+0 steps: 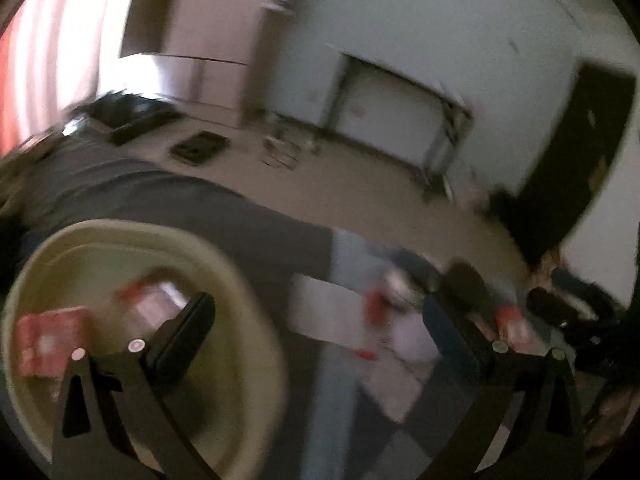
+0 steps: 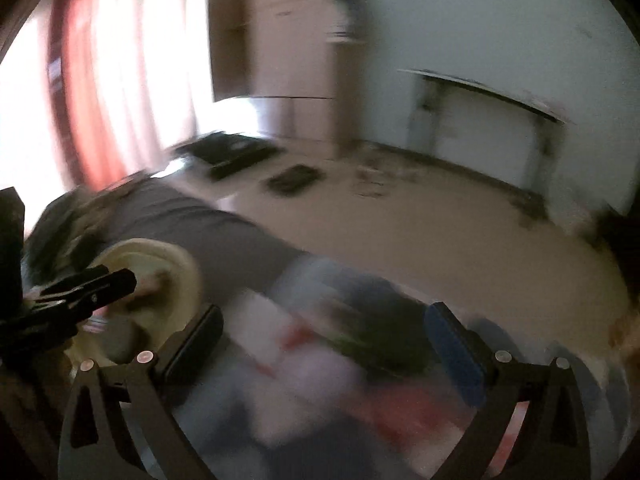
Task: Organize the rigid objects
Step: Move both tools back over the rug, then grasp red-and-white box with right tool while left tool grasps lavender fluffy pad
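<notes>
Both views are smeared by motion. In the left wrist view a cream round basin stands at lower left on the grey cover, with a red box and a reddish packet inside. My left gripper is open over the basin's right rim, with nothing gripped. A blurred heap of white, red and dark items lies beyond it. My right gripper is open above the same heap and holds nothing. In the right wrist view the basin is at left, with the left gripper's black fingers over it.
A grey bed cover runs under the basin and heap. On the beige floor lie two black trays. A metal-legged table stands against the wall, beside a wardrobe. A red curtain hangs at the left.
</notes>
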`<state>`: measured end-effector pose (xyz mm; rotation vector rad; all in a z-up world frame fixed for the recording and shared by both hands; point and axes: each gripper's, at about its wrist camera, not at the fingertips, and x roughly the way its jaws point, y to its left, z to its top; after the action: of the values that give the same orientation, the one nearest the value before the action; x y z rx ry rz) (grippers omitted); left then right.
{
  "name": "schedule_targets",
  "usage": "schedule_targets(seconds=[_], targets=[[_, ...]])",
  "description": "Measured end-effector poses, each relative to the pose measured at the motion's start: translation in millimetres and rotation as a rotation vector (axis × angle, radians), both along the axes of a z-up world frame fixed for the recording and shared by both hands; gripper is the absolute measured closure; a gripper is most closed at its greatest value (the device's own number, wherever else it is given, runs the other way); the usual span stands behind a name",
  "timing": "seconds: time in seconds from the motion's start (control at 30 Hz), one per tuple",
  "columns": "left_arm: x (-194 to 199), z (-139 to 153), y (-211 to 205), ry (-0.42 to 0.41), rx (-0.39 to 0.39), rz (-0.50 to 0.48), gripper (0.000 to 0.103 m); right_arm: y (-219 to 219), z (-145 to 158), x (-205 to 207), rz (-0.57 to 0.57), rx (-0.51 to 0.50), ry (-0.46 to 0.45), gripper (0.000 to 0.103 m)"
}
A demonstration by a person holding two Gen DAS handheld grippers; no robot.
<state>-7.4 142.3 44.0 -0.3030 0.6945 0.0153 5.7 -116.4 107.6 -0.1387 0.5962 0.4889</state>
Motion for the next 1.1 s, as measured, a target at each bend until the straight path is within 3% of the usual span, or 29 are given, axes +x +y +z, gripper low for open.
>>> schedule_targets(seconds=[0.13,0.23,0.4,0.53,0.73,0.93,1.0,1.03,1.1], targets=[[32,-19,-67,0.074,0.132,-0.122,0.000,-75,-39,9,-0.132,0.080,0.062,0.000],[47,-34,-103,0.102,0.209,-0.169,0.000,-97,-57,28,-0.161,0.096,0.126,0.000],[65,-59,-128,0.170,0.254,-0.161,0.000,-127,-70,55,-0.240,0.135,0.154,0.000],[71,-69,-132,0.167,0.213,-0.177,0.000,-135,-85,66,-0.250,0.186,0.193,0.000],[72,-77,-136,0.190,0.260,-0.198,0.001,-127,-106,87,-0.229,0.148,0.217,0.000],[71,-81,-139,0.157,0.252,-0.211,0.016,-114,-120,101,-0.257,0.069,0.169,0.000],[73,-85,-142,0.163,0.250,-0.226,0.029,-105,-124,103,-0.263,0.037,0.163,0.000],[74,-87,-144,0.164,0.264,-0.221,0.029,-104,-122,103,-0.264,0.031,0.154,0.001],[73,-87,-146,0.150,0.276,-0.224,0.039,-104,-124,103,-0.281,0.031,0.147,0.010]])
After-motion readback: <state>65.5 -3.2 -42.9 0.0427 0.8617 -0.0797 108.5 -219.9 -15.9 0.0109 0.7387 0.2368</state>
